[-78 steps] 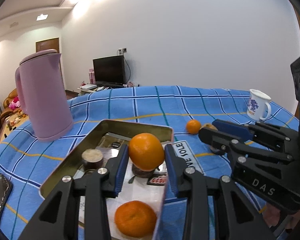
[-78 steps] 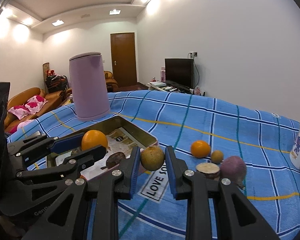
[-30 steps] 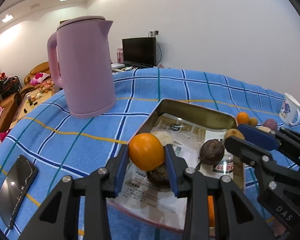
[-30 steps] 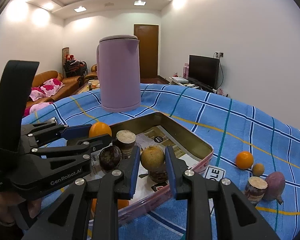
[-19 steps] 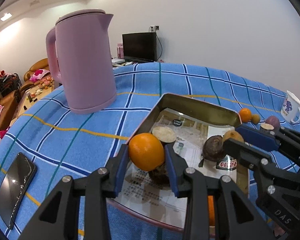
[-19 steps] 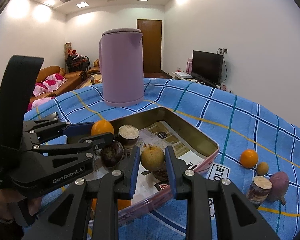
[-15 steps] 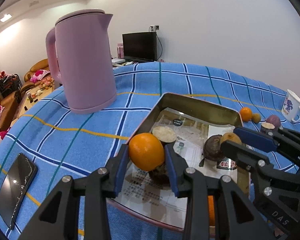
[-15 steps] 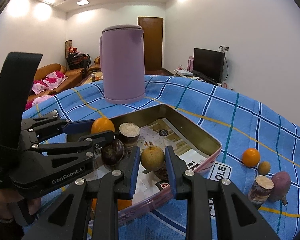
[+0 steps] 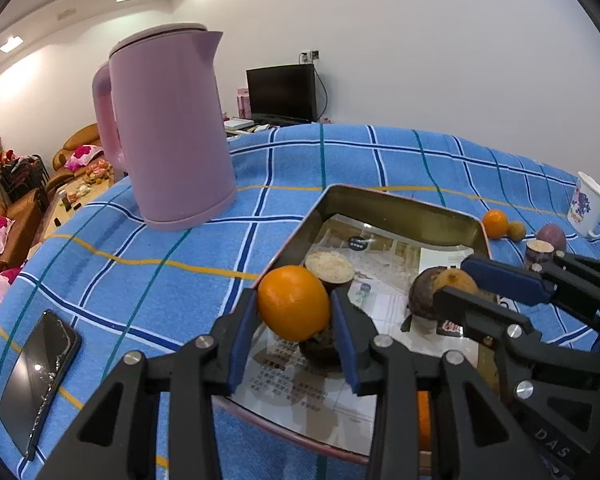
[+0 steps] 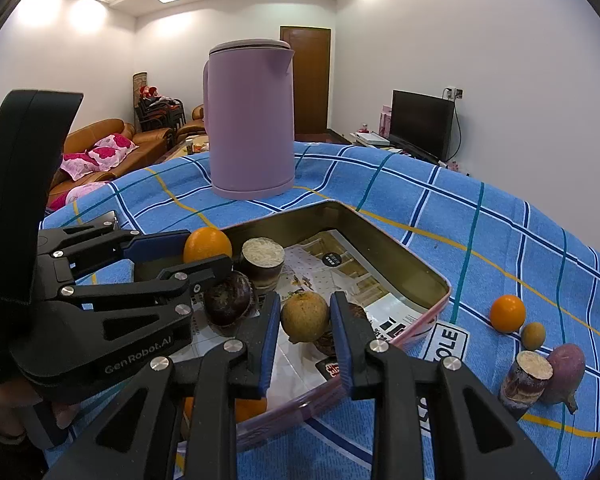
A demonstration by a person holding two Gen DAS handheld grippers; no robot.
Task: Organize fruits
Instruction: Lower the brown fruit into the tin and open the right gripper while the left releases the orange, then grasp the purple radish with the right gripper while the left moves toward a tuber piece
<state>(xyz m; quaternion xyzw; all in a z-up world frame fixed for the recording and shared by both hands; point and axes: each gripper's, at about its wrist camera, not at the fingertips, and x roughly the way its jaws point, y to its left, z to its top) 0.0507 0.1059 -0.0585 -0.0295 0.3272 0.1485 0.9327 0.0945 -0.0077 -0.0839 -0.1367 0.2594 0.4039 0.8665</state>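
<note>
Blue checked tablecloth (image 9: 100, 264) covers the table. Pink kettle (image 9: 168, 136) stands upright on it, beyond the tin's far-left side. Rectangular metal tin (image 10: 384, 240) sits mid-table, paper lining inside, white label poking out at its right edge.

Left gripper (image 9: 294, 322) over the tin's near-left edge; its jaws are opening, but the blue pads still press both sides of an orange (image 9: 294, 304). Right gripper (image 10: 305, 330) is over the tin's near side, jaws clamped on a brown round fruit (image 10: 304, 316).

Inside the tin: a cut stub with pale top (image 10: 263, 264), a dark purple round fruit (image 10: 228, 298), another dark fruit under the held ones, partly hidden, and an orange (image 10: 250, 406) at the near end, mostly hidden.

On the cloth right of the tin, well apart from it: a small orange (image 10: 507, 313), a small tan fruit (image 10: 533, 335), a cut stub (image 10: 526, 376), a purple sweet potato (image 10: 562, 372) touching it. White mug (image 9: 588, 210) far right. Phone (image 9: 40, 376) lies flat far left.
</note>
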